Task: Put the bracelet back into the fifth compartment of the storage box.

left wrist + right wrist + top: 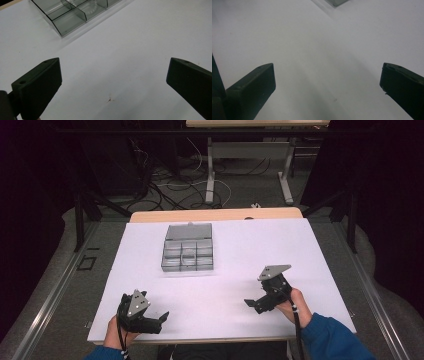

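A clear plastic compartment box (188,254) sits on the white table top (250,250), mid-table toward the far side, its lid (188,231) laid open behind it. My left gripper (160,319) rests near the front left edge, a hand around it, jaws pointing right. In the left gripper view its jaws stand wide apart over bare white surface, so the left gripper (113,67) is open, with the box (72,15) at the upper left. My right gripper (254,304) is at the front right, pointing left. The right gripper (327,70) is open with nothing between its jaws, and a box corner (337,2) shows at the top edge.
A strip of wooden table edge (215,214) shows beyond the white sheet. Behind it, cables (175,190) lie on the floor around the metal legs (210,175) of another table. A small brown speck (109,100) marks the surface between the left jaws.
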### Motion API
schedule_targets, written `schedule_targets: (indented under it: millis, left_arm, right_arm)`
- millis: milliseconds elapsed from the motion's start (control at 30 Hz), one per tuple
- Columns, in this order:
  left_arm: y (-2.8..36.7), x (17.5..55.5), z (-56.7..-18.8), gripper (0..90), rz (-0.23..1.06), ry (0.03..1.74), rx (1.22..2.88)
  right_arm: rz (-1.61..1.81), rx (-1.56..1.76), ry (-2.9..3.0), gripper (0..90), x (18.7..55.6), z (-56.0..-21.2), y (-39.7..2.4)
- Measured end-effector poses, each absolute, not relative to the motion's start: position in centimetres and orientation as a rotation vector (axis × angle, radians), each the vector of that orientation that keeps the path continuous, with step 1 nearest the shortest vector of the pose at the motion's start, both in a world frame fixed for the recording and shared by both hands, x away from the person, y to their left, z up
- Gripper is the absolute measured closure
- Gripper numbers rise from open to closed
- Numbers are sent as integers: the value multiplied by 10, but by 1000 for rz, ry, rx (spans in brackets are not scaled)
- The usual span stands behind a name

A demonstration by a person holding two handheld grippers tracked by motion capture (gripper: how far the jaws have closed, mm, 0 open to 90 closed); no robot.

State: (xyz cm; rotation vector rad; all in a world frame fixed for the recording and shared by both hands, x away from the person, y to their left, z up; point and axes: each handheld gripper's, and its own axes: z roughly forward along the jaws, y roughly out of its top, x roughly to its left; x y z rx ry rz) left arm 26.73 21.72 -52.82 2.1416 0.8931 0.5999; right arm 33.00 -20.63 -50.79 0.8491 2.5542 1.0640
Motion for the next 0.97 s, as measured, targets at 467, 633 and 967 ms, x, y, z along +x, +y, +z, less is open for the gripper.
schedule_targets:
  millis: [467, 633, 967]
  left_arm:
    - [216, 267, -529, 1, 591, 894, 2140]
    - [217, 267, -529, 1, 590, 894, 2142]
    - [217, 268, -529, 1, 579, 907, 2150]
  right_arm:
    - [1001, 959, 2480, 0, 292, -522, -266]
    - [1003, 994, 2462, 0, 283, -524, -279]
    - [1030, 1018, 2393, 0, 264, -522, -296]
